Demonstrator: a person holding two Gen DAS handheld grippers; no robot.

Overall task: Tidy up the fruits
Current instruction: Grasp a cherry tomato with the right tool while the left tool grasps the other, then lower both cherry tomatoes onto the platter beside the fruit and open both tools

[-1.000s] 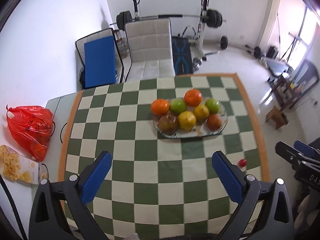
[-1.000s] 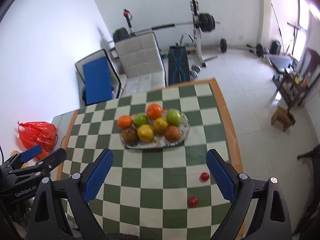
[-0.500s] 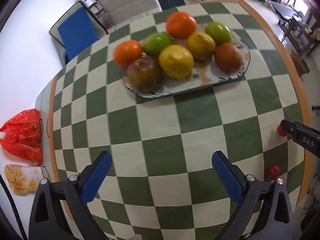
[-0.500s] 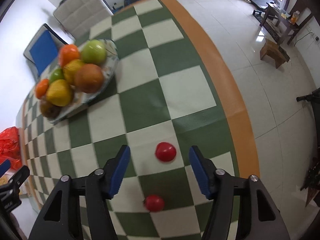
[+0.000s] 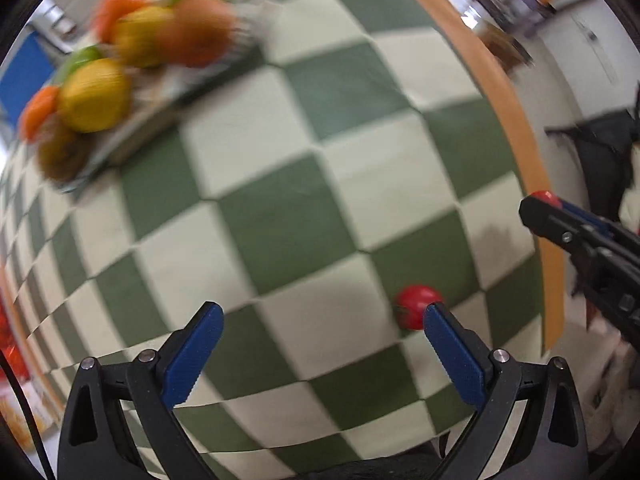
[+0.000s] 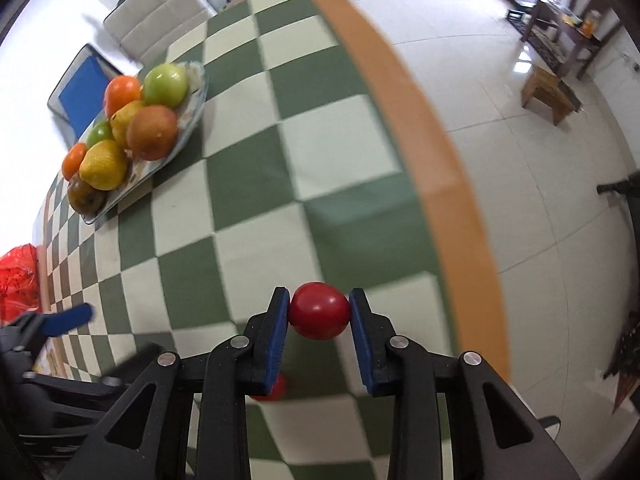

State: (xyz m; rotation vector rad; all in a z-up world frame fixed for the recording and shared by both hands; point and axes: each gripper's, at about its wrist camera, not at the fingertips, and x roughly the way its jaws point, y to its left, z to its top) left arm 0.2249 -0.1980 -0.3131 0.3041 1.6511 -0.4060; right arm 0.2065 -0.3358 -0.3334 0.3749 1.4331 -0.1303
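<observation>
Clamping down on a small red fruit (image 6: 319,311), the right hand-held gripper (image 6: 319,314) has both blue pads (image 6: 277,328) pressed against its sides, holding it near the orange-edged rim of the checkered counter (image 6: 256,184). A second red fruit (image 5: 416,305) lies on the counter, and it sits just beside the right-hand pad of the left hand-held gripper (image 5: 324,356), whose fingers stand wide apart with nothing between them. In the right wrist view that second fruit peeks out low behind the left pad. Over at the far left of the counter, the plate (image 6: 191,118) carries the pile: green apple (image 6: 165,85), orange (image 6: 122,94), a reddish-orange fruit (image 6: 152,132), yellow citrus (image 6: 105,164) and a dark brownish one (image 6: 86,196) at the near end. The left wrist view is blurred, the plate smeared in its top-left corner. A red plastic bag (image 6: 18,280) shows at the counter's far-left edge.
</observation>
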